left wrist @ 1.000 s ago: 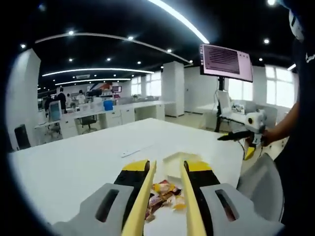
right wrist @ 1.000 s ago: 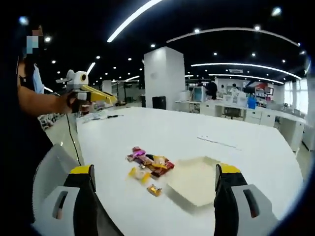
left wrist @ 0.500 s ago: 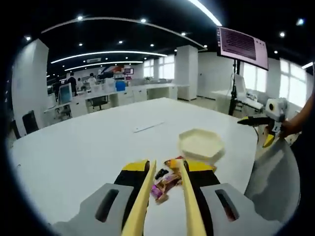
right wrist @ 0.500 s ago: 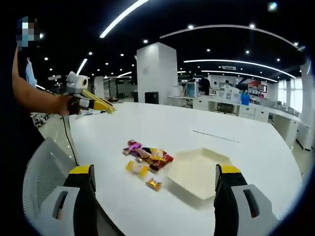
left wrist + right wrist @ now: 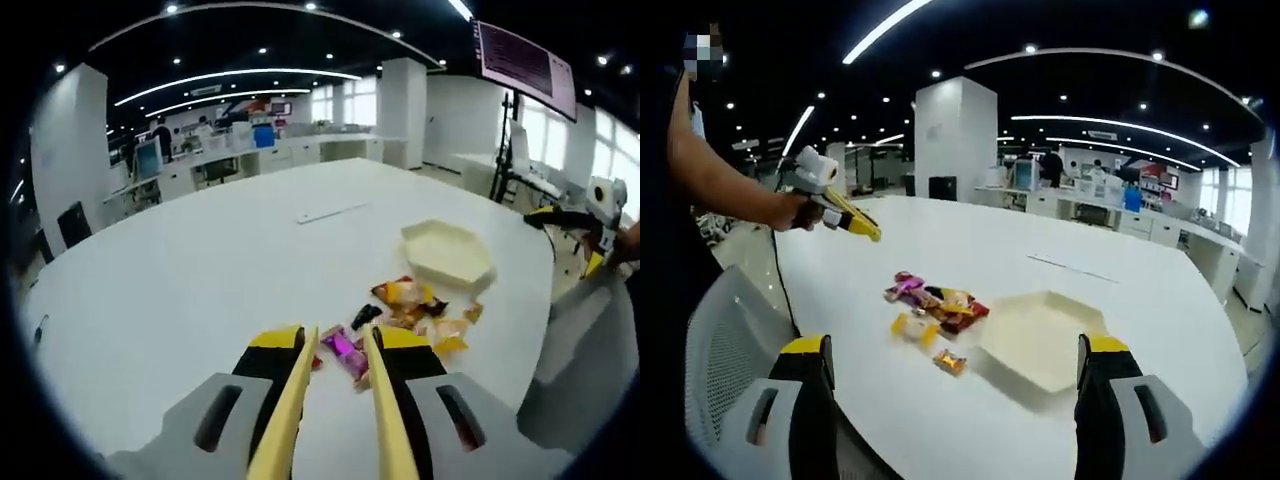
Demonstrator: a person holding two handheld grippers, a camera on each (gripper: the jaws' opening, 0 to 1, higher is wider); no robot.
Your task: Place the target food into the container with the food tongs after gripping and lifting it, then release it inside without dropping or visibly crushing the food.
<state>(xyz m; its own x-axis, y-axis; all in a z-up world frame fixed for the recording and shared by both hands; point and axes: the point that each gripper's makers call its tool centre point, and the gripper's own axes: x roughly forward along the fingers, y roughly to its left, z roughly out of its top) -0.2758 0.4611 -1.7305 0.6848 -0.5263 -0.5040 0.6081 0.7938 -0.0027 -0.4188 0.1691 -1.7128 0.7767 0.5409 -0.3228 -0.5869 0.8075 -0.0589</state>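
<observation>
Over the last second your left gripper (image 5: 335, 400) has dipped and swung toward the near end of the snack pile: its view used to look out across the office with the wrappers tucked low between the jaws, and now the white table (image 5: 180, 270) takes up most of it, with a purple-wrapped snack (image 5: 345, 352) lying just ahead of the yellow jaw tips. That suggests you are lining up on this piece as the target, though nothing has been gripped yet. The jaws stand close together with only a narrow gap, and no food is held between them. Moving right in the same view, the rest of the wrapped snacks (image 5: 415, 310) lie scattered on the table, and just beyond them sits the pale hexagonal container (image 5: 447, 254), with no food visible in it. In the right gripper view, your left hand (image 5: 800, 210) reaches in from the left with the forearm stretched out, tilting the left gripper down at the table, its tips short of the pile (image 5: 930, 305). The container (image 5: 1040, 340) rests just to the right of the snacks. Your right gripper (image 5: 952, 400) hangs back above the table edge, jaws spread wide and holding nothing.
</observation>
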